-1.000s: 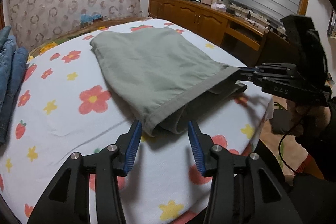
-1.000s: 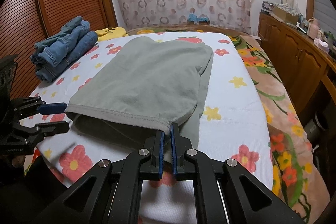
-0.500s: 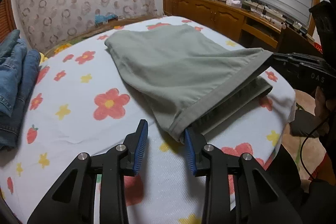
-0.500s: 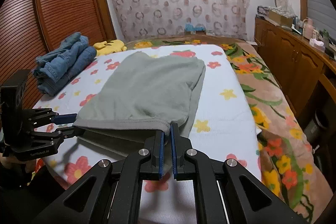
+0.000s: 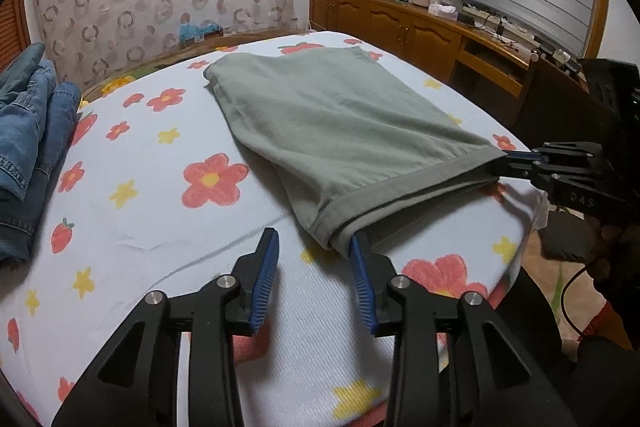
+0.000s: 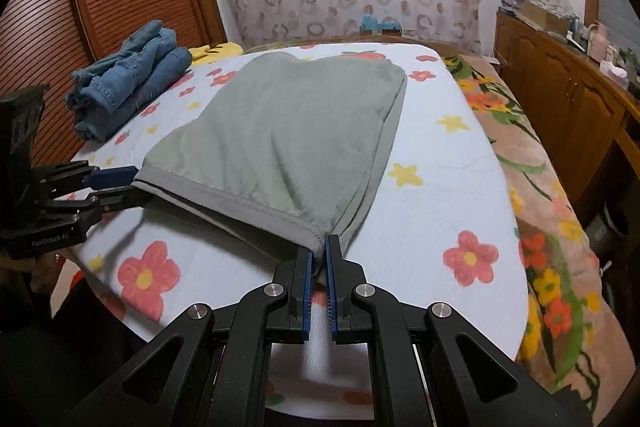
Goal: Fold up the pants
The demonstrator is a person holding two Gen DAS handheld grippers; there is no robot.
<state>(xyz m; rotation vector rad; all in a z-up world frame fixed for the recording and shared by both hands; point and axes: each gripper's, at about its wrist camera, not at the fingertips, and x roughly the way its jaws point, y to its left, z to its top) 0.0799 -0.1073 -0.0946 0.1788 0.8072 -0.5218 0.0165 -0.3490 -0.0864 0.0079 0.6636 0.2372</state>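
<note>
Grey-green pants [image 5: 332,123] lie on the flowered bedsheet [image 5: 140,219], folded lengthwise, hem end toward me. My right gripper [image 6: 318,253] is shut on the right corner of the hem and lifts it off the sheet; it also shows in the left wrist view [image 5: 516,159]. My left gripper [image 5: 314,247] is open at the left corner of the hem. Its right finger [image 5: 360,251] is tucked under the cloth edge, its left finger [image 5: 268,255] stands clear of the cloth. In the right wrist view the left gripper [image 6: 116,183] sits at the hem's far corner.
A stack of folded blue jeans [image 6: 128,79] lies at the bed's left side, also in the left wrist view [image 5: 28,147]. A wooden cabinet [image 5: 420,27] with clutter runs along the right. A flowered blanket [image 6: 540,187] hangs off the bed's right edge.
My left gripper moved forward to the hem's left corner and its right finger slid under the cloth. My right gripper stayed shut and raised its hem corner off the sheet.
</note>
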